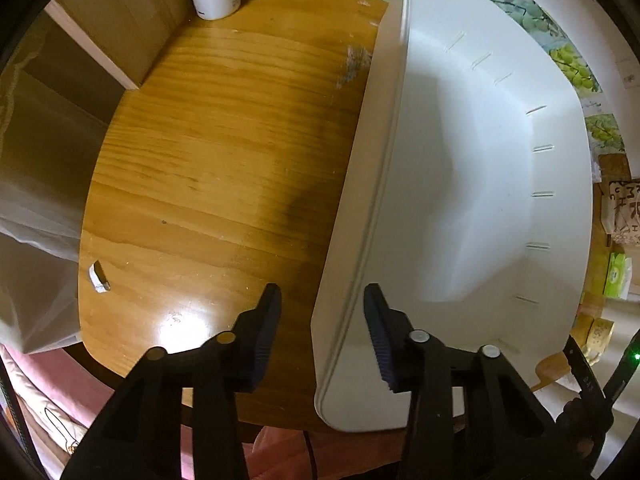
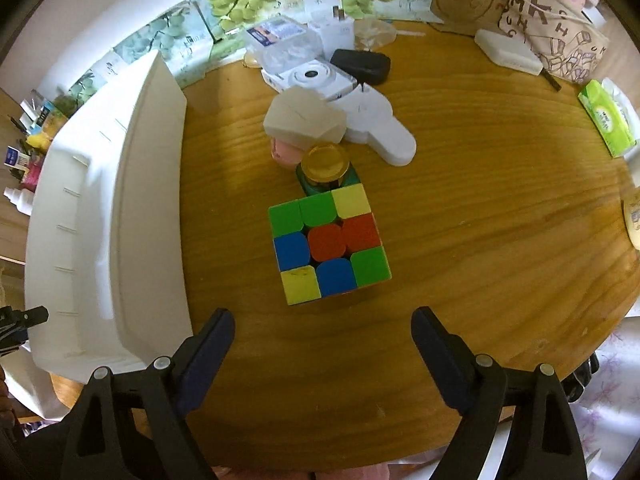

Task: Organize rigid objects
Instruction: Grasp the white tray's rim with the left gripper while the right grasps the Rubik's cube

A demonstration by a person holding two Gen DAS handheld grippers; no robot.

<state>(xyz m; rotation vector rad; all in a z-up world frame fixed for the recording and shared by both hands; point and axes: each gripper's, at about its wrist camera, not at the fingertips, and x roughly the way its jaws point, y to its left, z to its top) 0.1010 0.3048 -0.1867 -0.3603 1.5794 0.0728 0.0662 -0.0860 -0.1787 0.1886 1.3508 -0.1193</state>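
Wooden table (image 2: 460, 240), cluttered along its far edge, grape-print paper on the wall behind.

White bin (image 1: 460, 184) stands empty at one side of the table. Left gripper (image 1: 322, 300) points nearly straight down over the bin's near corner: one finger outside the wall, the other inside, the rim running up between them. Jaws partly closed, but I see a gap on both sides of the wall; the pads do not press on it yet.

Right gripper (image 2: 323, 320) hangs above the table, fingers spread wide, nothing between them. Puzzle cube (image 2: 329, 244) sits just ahead of the fingertips, centred on the gap, its faces slightly skewed to the fingers. Gold-lidded jar (image 2: 325, 163) touches the cube's far side.

Judgement: the right hand is nearer the cube; bin lies to its left.
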